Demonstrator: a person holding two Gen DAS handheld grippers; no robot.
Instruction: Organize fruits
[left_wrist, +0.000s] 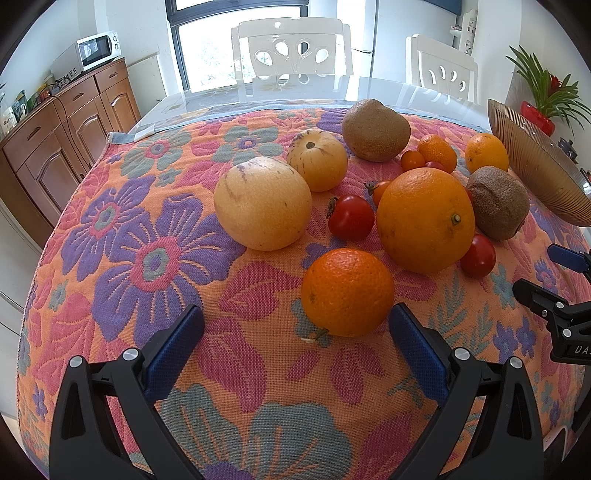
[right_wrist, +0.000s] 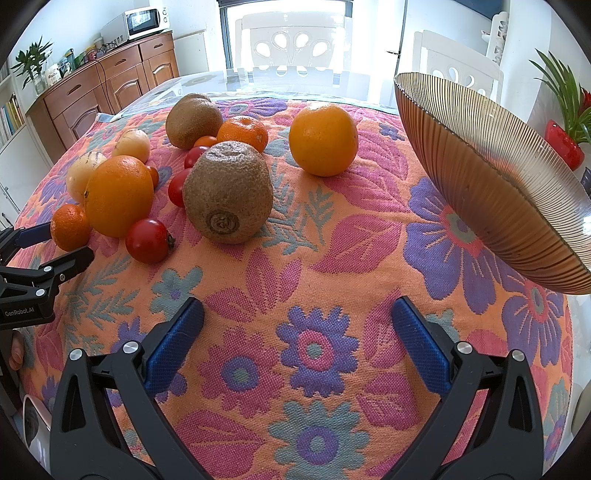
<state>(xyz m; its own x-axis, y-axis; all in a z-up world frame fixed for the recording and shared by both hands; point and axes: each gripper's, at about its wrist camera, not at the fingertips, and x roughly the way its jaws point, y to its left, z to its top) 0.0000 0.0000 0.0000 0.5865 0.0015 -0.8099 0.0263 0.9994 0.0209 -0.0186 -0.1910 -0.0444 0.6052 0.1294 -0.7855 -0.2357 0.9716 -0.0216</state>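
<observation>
The left gripper (left_wrist: 295, 334), fingers wide, faces a small orange (left_wrist: 347, 291) among two melons, two kiwis and several tomatoes, while the right gripper (right_wrist: 297, 325), equally wide, alone shows the whole ribbed bowl (right_wrist: 491, 177) beside the flowered cloth (right_wrist: 295, 280).

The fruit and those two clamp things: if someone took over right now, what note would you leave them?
Left gripper: open, empty, fingers either side of the small orange, not closed on it.
Right gripper: open, empty, over bare cloth.
All fruit is loose on the cloth: big orange, two kiwis, two pale melons, cherry tomatoes, more oranges.
Bowl to the right; no fruit seen in it.
Done: nothing sorted yet.
Left: move every fruit, probably starting with the small orange.
</observation>
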